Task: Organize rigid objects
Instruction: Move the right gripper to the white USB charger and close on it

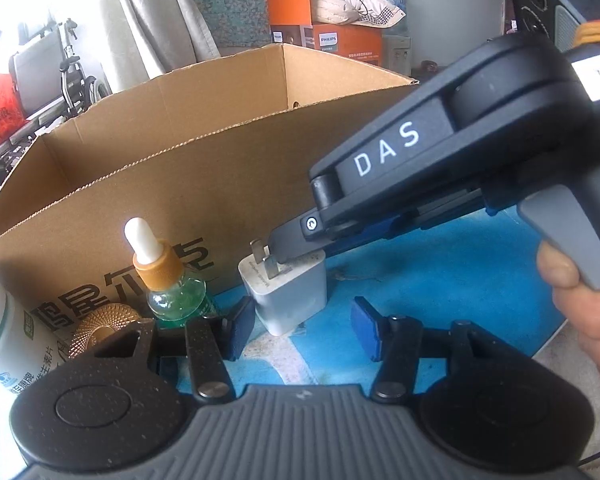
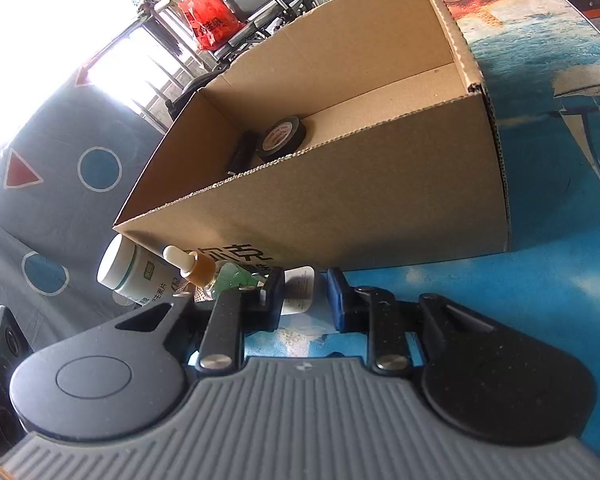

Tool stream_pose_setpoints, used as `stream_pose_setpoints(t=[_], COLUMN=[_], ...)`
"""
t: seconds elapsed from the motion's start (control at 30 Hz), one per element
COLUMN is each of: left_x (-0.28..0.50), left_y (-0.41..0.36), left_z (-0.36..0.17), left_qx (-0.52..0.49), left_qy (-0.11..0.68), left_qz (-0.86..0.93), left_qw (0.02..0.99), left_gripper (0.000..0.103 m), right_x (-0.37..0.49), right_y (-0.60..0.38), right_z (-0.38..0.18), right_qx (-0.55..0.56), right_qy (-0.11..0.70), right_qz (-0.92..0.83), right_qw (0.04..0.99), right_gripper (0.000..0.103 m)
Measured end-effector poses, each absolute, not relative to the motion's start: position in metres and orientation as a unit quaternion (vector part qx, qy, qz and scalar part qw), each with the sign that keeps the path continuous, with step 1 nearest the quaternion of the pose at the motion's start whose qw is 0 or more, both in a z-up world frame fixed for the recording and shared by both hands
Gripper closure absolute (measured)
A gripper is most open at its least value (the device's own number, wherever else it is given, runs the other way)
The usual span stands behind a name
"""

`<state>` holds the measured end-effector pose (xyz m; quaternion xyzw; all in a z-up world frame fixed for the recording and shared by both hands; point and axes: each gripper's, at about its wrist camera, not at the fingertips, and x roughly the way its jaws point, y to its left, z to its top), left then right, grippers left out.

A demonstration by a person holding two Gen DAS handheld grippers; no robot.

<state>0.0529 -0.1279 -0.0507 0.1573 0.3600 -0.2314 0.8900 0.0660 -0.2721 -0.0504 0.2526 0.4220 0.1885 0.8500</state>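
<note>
Blue sea-print table (image 1: 440,280) carries cardboard box (image 1: 220,140), white charger (image 1: 288,296), dropper bottle (image 1: 172,280), white pill bottle (image 1: 8,332), all beside box front

White pill bottle (image 1: 4,336): cut by the left wrist view's left edge, label only partly readable.
Gold knurled round object (image 1: 100,326): lower half behind the left gripper's linkage.
Black object beside the black tape roll (image 2: 282,138): half hidden by the brown cardboard box (image 2: 340,200) wall, unidentifiable.
White wall charger (image 2: 300,288): sides masked by gripper pads.
</note>
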Motion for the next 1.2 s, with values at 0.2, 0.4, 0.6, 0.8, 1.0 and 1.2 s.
stream_pose_setpoints(t=[0.2,0.4,0.6,0.8,1.0,1.2], left_x=[0.048,0.037,0.033,0.037,0.039,0.040], left_y=[-0.137,-0.147,-0.151,-0.158,-0.157,-0.154], left_z=[-0.051,-0.053,-0.055,-0.059,-0.062,-0.062], left_qx=[0.158,0.171,0.187,0.193,0.191,0.190], left_qy=[0.359,0.351,0.344,0.349,0.358,0.359], left_qz=[-0.256,-0.290,-0.290,-0.284,-0.280,-0.274], left_qw=[0.883,0.874,0.873,0.872,0.870,0.872], left_gripper=[0.049,0.049,0.049,0.048,0.048,0.056], right_x=[0.056,0.038,0.027,0.026,0.027,0.028], right_y=[-0.286,-0.304,-0.316,-0.317,-0.318,-0.316], right_z=[-0.050,-0.050,-0.055,-0.056,-0.059,-0.061], right_qx=[0.262,0.272,0.291,0.294,0.301,0.303], right_qy=[0.421,0.419,0.414,0.412,0.411,0.410], right_qz=[0.174,0.153,0.148,0.150,0.153,0.158], right_qw=[0.851,0.853,0.850,0.850,0.847,0.846], right_gripper=[0.081,0.080,0.079,0.079,0.078,0.075])
